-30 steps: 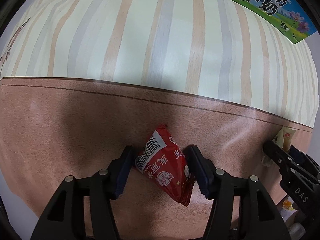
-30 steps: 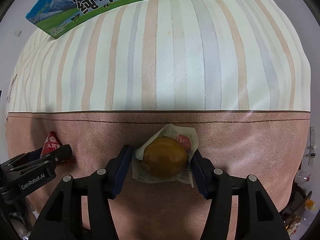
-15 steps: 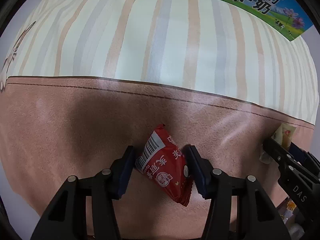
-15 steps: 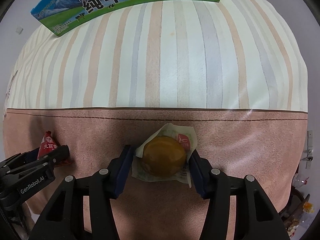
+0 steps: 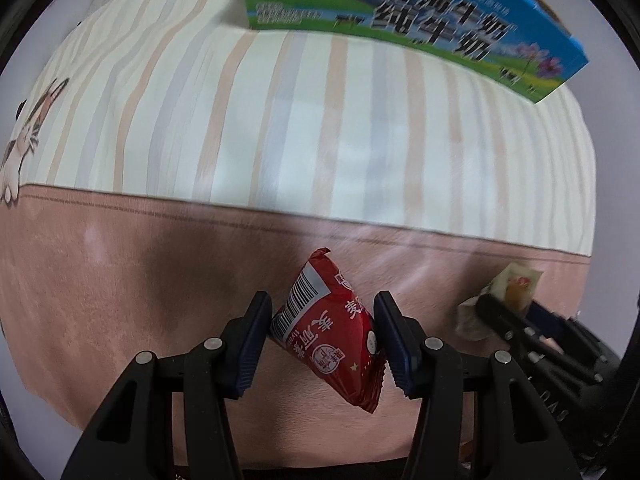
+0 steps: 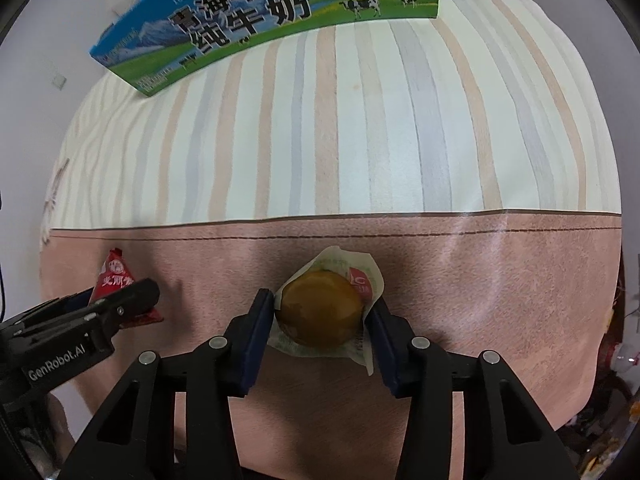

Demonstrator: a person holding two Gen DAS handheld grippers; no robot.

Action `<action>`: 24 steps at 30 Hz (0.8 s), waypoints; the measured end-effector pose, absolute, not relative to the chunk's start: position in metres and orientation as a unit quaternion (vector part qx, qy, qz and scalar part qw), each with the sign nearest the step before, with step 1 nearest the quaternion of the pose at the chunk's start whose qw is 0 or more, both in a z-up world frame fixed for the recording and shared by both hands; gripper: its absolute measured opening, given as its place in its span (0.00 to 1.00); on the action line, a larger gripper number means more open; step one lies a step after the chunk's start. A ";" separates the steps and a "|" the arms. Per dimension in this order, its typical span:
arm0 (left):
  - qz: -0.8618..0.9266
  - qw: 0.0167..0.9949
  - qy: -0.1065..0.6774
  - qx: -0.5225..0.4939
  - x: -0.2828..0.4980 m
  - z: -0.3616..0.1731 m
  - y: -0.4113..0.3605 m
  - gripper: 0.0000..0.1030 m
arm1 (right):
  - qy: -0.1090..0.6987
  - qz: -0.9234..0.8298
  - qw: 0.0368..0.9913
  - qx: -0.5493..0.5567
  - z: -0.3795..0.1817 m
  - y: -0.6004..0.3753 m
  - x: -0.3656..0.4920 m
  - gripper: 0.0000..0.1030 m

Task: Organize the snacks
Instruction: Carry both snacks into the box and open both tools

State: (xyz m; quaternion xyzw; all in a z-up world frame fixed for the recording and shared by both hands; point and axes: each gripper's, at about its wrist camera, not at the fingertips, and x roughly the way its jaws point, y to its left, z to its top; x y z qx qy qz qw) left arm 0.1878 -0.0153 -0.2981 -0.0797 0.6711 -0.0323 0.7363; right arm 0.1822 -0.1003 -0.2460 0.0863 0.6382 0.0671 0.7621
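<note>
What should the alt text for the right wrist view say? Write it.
The right tongs are closing on a round brown pastry in a clear wrapper above a pink and striped cloth. At left, the left tongs hold a red snack packet; a milk carton box lies beyond.

Black left gripper (image 5: 322, 340), blue-padded jaws, silver screws.
</note>
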 end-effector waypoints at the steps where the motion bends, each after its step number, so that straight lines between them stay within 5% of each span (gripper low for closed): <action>1: -0.036 0.737 0.669 -0.084 0.190 -0.293 -0.016 0.49 | 0.636 0.070 0.763 0.091 -0.240 -0.102 0.184 0.48; 18: -0.120 0.792 0.588 -0.111 0.309 -0.155 -0.019 0.49 | 0.544 0.120 0.820 0.132 -0.089 -0.142 0.278 0.48; 24: -0.120 0.792 0.594 -0.077 0.381 -0.146 -0.026 0.49 | 0.537 0.118 0.828 0.115 -0.062 -0.140 0.362 0.48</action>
